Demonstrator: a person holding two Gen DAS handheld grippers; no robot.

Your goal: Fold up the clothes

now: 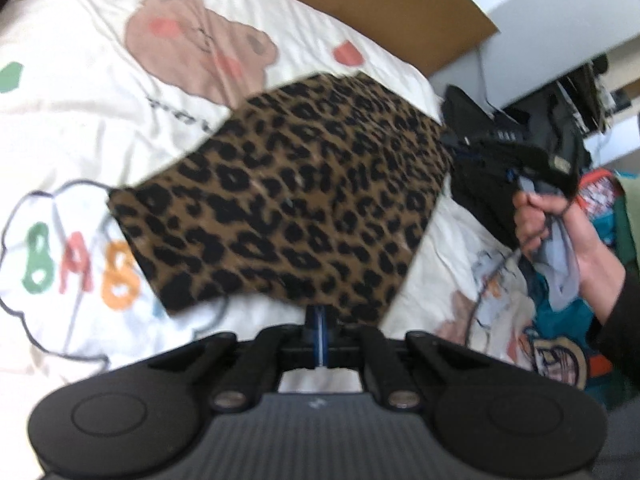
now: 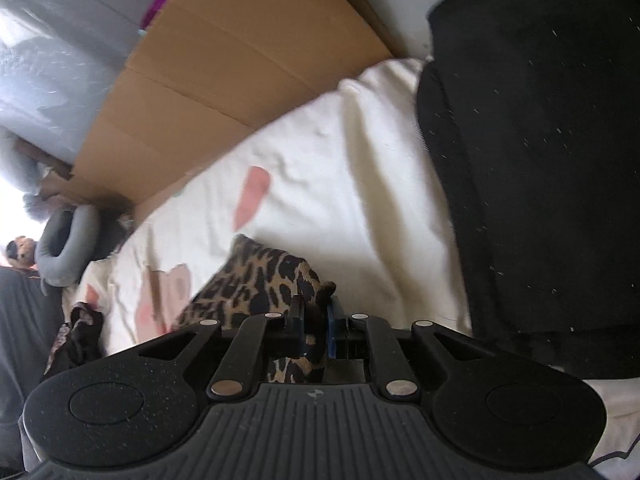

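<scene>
1. Lying on the white cartoon-print bedsheet (image 1: 320, 32), the brown-and-black leopard-print cloth (image 1: 288, 200) forms a folded rectangle in the left wrist view. The left gripper (image 1: 320, 330) has its fingers pressed together at the cloth's near edge; whether fabric is pinched cannot be told.
2. Right wrist view: the right gripper (image 2: 316, 332) is clamped on a bunched corner of the leopard-print cloth (image 2: 256, 280), beside a black garment (image 2: 532, 160).

A home bedroom. A bed sheet (image 1: 320, 28) printed with cartoon bears covers the mattress, flanked by flattened cardboard (image 2: 224, 92), a grey neck pillow (image 2: 66, 240) and scattered clothes.
</scene>
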